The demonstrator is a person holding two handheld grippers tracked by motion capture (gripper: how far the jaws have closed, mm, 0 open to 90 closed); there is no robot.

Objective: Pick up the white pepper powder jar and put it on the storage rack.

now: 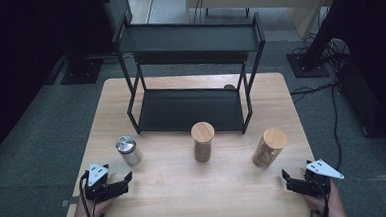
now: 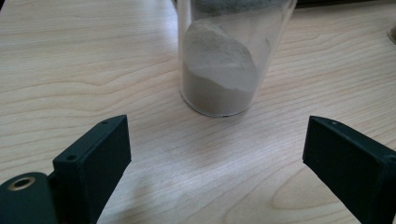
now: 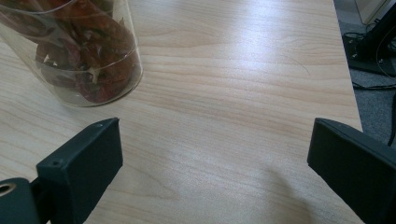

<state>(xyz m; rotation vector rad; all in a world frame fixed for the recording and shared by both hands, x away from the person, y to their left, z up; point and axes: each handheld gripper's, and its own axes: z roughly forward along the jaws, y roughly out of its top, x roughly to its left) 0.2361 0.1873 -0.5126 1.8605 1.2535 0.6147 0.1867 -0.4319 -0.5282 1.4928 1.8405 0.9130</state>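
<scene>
High view shows three jars standing upright on the table (image 1: 185,189), in front of a black rack (image 1: 191,108). The left hand-held gripper (image 1: 127,181) is near the steel-lid jar (image 1: 128,151), just below it, and its jaws stand wide with nothing between them. In the left gripper view this jar (image 2: 224,60) is a clear tube with grey powder and a pale lump inside. I judge it stiff, smooth and rather slippery, probably breakable, and a little heavy at the bottom because of the powder. The best place to take it is on the straight wall around the middle, with the jaws level and on both sides, not on the lid.

The right hand-held gripper (image 1: 286,176) is also wide and empty, near the right jar (image 1: 268,148), which holds dried red pieces (image 3: 88,60) and seems light. The middle jar (image 1: 203,142) stands apart from both.
</scene>
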